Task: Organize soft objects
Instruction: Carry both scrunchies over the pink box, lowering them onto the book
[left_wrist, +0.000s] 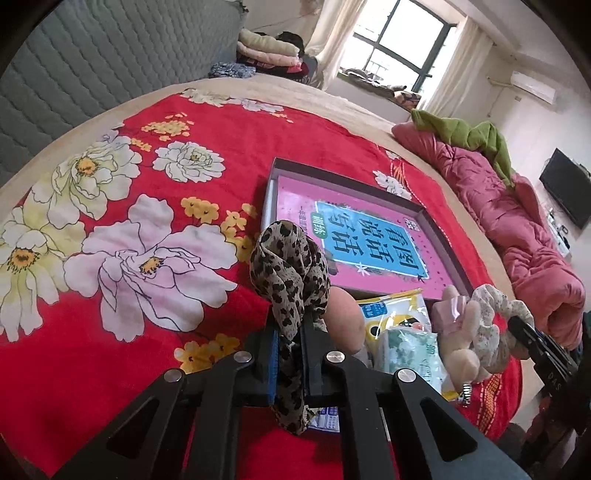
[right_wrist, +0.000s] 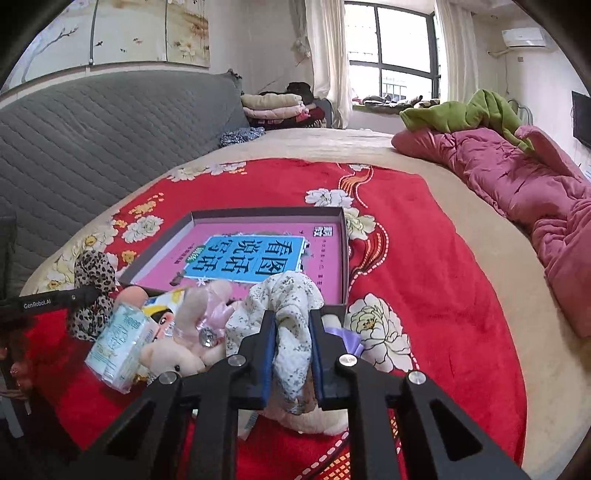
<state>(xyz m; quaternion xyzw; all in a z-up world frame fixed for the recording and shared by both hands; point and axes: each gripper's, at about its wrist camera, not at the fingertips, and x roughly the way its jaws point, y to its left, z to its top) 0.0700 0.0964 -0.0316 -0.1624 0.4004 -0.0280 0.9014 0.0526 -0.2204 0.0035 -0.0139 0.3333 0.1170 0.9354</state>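
Observation:
My left gripper (left_wrist: 290, 332) is shut on a leopard-print scrunchie (left_wrist: 288, 266), held above the red floral blanket just left of the pile; it also shows in the right wrist view (right_wrist: 92, 291). My right gripper (right_wrist: 293, 332) is shut on a white floral scrunchie (right_wrist: 291, 306), seen too in the left wrist view (left_wrist: 491, 325). Between them lies a pile: a cream plush bunny (right_wrist: 177, 354), a tissue pack (right_wrist: 118, 343), a snack bag (left_wrist: 391, 314) and a peach squishy (left_wrist: 343, 317). Beyond it is a shallow dark box (right_wrist: 345, 254) holding a pink book (right_wrist: 251, 254).
The red floral blanket (left_wrist: 129, 221) covers a beige bed. A pink quilt (right_wrist: 517, 188) with a green cloth (right_wrist: 465, 110) lies along the right edge. A grey padded headboard (right_wrist: 92, 129) and folded clothes (right_wrist: 273, 107) are at the back.

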